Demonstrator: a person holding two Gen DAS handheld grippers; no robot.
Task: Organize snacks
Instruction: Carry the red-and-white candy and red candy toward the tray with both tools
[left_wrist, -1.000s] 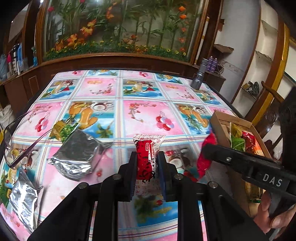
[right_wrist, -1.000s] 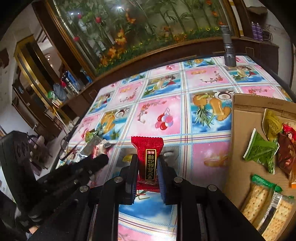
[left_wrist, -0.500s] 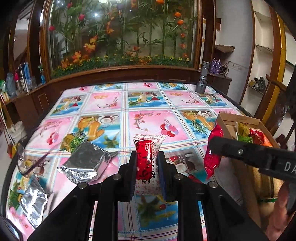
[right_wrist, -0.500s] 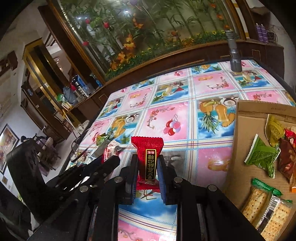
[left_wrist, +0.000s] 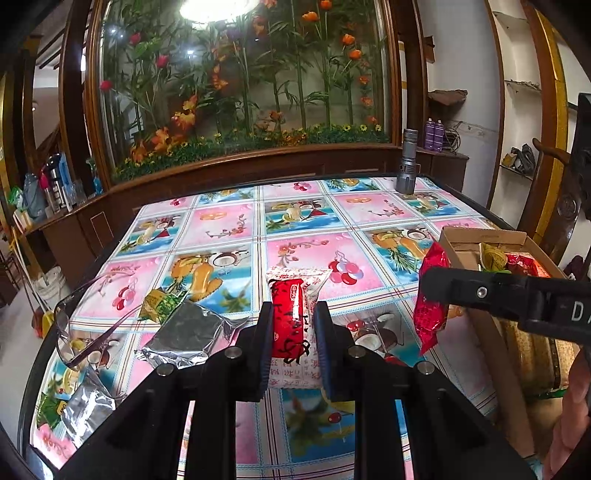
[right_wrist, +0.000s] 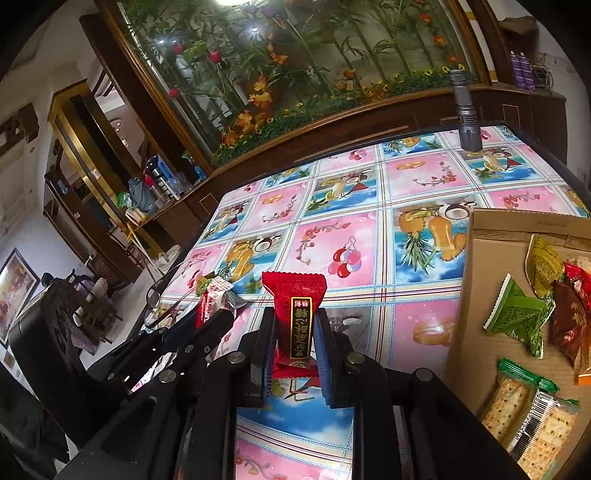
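Fingers (left_wrist: 266, 332) of both grippers pinch red snack packets (left_wrist: 291, 317) upright between them.

Two grippers are counted, left gripper (left_wrist: 293, 325) & right gripper (right_wrist: 293, 334), each w/ one snack pinched: one red-and-white packet (left_wrist: 293, 314) and one dark red packet (right_wrist: 294, 314). One cardboard box (right_wrist: 517, 229) is seen; inside, approx. seven snacks are counted: two cracker packs (right_wrist: 511, 398), one green triangular pack (right_wrist: 517, 314), one yellow-green pack (right_wrist: 545, 266), roughly three red/brown ones, overlapping so the no. is uncertain. Two silver foil packets (left_wrist: 188, 332) are counted on the tablecloth (left_wrist: 303, 214), plus one pr. of glasses (left_wrist: 79, 325) & one grey flashlight (left_wrist: 408, 162).
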